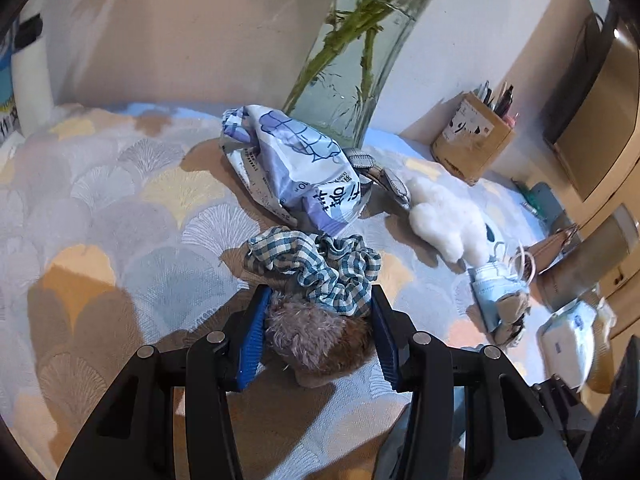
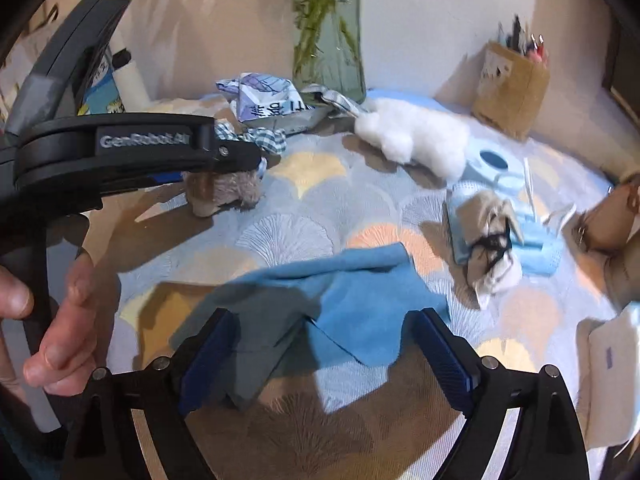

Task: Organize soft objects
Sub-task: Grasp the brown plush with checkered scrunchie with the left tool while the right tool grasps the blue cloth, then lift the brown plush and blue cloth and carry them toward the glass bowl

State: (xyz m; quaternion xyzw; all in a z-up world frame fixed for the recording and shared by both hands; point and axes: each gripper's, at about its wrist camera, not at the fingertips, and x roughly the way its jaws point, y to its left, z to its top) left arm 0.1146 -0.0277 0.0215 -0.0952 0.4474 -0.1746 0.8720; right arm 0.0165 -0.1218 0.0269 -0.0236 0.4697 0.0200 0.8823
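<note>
**Fuzzy toy gripped, blue cloth lying free**

The left gripper [image 1: 318,334] is squeezing a fuzzy brown toy [image 1: 316,340] on the patterned table [image 1: 120,208], just in front of the checked scrunchie [image 1: 316,264]. The right gripper [image 2: 324,356] is hovering with jaws spread wide around a blue cloth [image 2: 360,300], not pressing it, well right of that scrunchie.

Two grippers [image 1: 318,336] [image 2: 324,356], one vase [image 1: 352,60], one pen box [image 1: 472,140], one blue cloth [image 2: 360,300], one checked scrunchie [image 1: 320,264], one white plush [image 1: 444,216], one printed bag [image 1: 296,164] at upper centre.
</note>
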